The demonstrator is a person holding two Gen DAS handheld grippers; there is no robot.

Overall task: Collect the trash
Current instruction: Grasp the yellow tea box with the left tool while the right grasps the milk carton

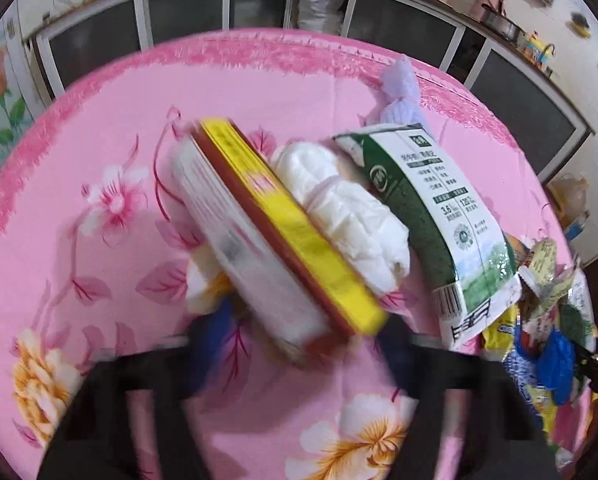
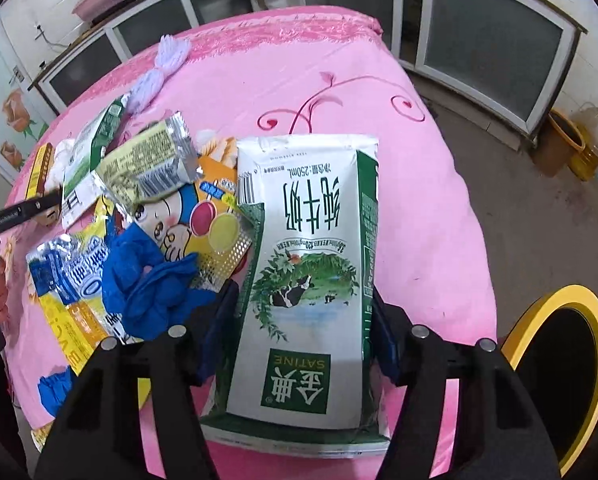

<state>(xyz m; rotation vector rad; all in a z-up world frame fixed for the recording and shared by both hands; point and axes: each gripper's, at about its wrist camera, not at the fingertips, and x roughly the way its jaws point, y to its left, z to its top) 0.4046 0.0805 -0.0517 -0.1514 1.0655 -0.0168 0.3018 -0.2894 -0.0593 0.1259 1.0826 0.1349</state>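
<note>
My right tongs (image 2: 305, 320) pinch a flattened milk carton (image 2: 311, 264) between both pads, held just above the bench (image 2: 379, 92). At four o'clock in the right view a yellow-rimmed bin (image 2: 555, 364) stands beside the bench, mouth open.

My left tongs (image 1: 295, 344) are blurred. A yellow-and-red box (image 1: 283, 232) sits between them and looks gripped, though I cannot tell for certain. Just beside it, at two o'clock, lie a white wad (image 1: 347, 216) and a second carton (image 1: 431, 216).

More trash remains on the bench: a blue glove (image 2: 147, 284), a cartoon wrapper (image 2: 203, 220) and a foil packet (image 2: 155, 160), heaped at ten o'clock from the right tongs.

Judgement: collection is midway, with the carry step in hand. Next, I would swing the carton toward four o'clock, centre it over the bin, then spread the tongs. Risk: the carton catching the rim.
</note>
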